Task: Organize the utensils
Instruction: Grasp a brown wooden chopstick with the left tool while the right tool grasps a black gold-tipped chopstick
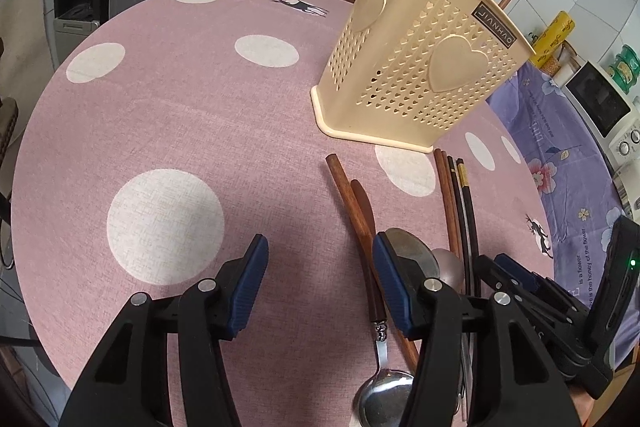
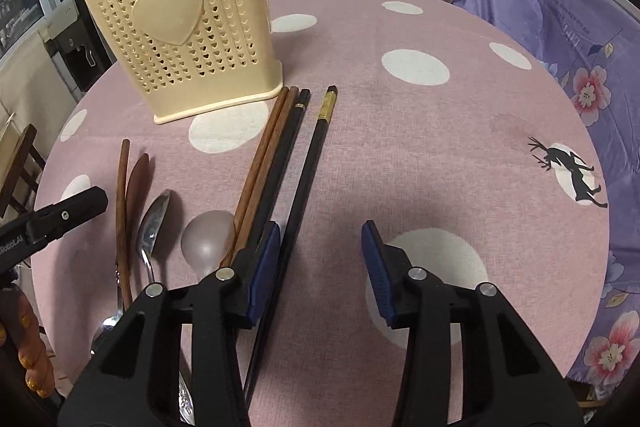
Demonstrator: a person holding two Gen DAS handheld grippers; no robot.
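Nearly all remains: the chopsticks (image 2: 276, 155) and spoons (image 2: 154, 227) lie on the table (image 2: 440, 147) at lower left, below the cream holder (image 2: 184, 39), while the left gripper (image 1: 320, 287) and right gripper (image 2: 320, 267) hover with fingers spread, empty.

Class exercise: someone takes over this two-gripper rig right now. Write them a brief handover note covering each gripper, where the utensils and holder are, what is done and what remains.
Left gripper: open, empty, low over the tablecloth beside the wooden-handled spoons.
Right gripper: open, empty, one black chopstick lying between its fingers.
Cream holder stands upright at the back; a couple of wooden handles already stick out of it.
On the cloth: brown chopsticks, metal spoon, frosted spoon.
Left to do: move all of these into the holder.
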